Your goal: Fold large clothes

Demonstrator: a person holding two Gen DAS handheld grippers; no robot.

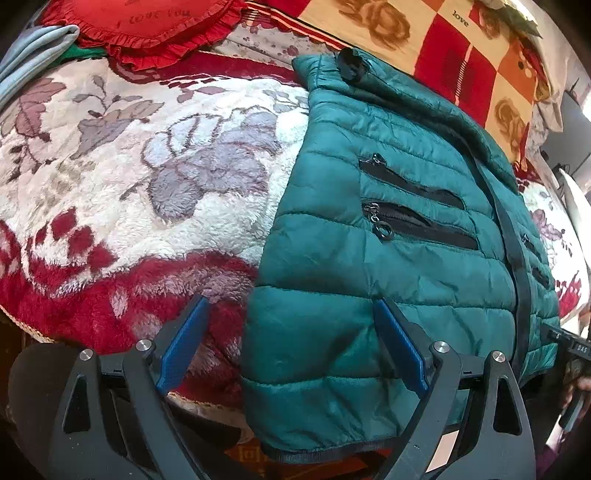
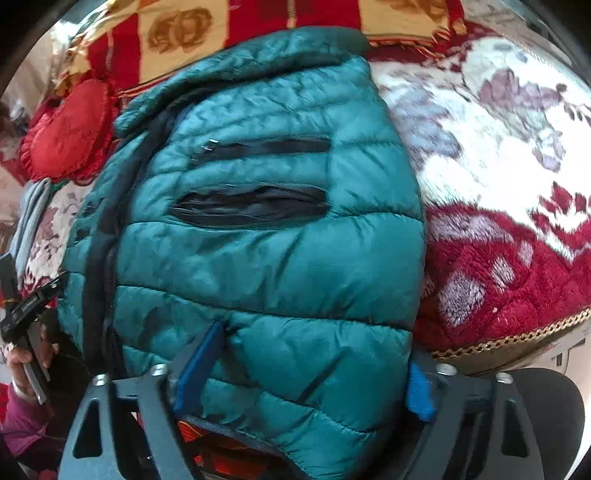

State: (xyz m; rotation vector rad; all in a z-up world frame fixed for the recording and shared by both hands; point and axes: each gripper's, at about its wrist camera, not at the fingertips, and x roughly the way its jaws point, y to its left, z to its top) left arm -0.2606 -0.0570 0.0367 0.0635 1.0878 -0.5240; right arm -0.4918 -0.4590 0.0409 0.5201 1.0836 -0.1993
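A teal quilted puffer jacket (image 1: 388,229) lies front up on a fluffy floral blanket (image 1: 147,177), with black zip pockets and a black centre zip. My left gripper (image 1: 291,317) is open over the jacket's near left hem corner, one blue finger (image 1: 184,339) over the blanket, the other finger (image 1: 399,339) on the jacket. In the right wrist view the jacket (image 2: 258,240) fills the middle. My right gripper (image 2: 314,362) is open astride its near right hem corner, with the jacket fabric between the blue fingers (image 2: 199,365).
A red heart cushion (image 1: 147,26) and a red and yellow patterned cover (image 1: 461,37) lie at the back. Grey and green folded cloth (image 1: 33,55) sits at the far left. The blanket's braided edge (image 2: 517,339) marks the bed's near side. The other gripper's handle (image 2: 26,314) shows at left.
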